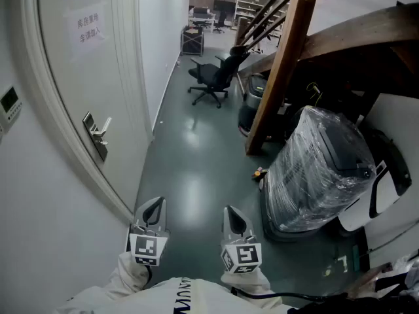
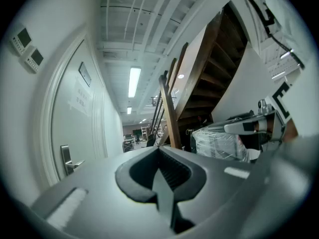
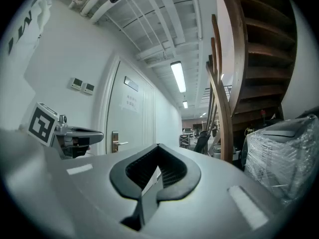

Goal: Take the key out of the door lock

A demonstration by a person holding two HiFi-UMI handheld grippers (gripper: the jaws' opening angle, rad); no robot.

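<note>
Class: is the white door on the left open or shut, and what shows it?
Shut. The door sits flush in its frame, with no gap beside the lever handle.

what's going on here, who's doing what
A person stands in a corridor with a gripper in each hand. The left gripper and right gripper point level, jaws together, nothing between them. The lever handle of the door is ahead on the left, and neither gripper touches it. Whether a key sits in the lock is too small to tell.
</note>
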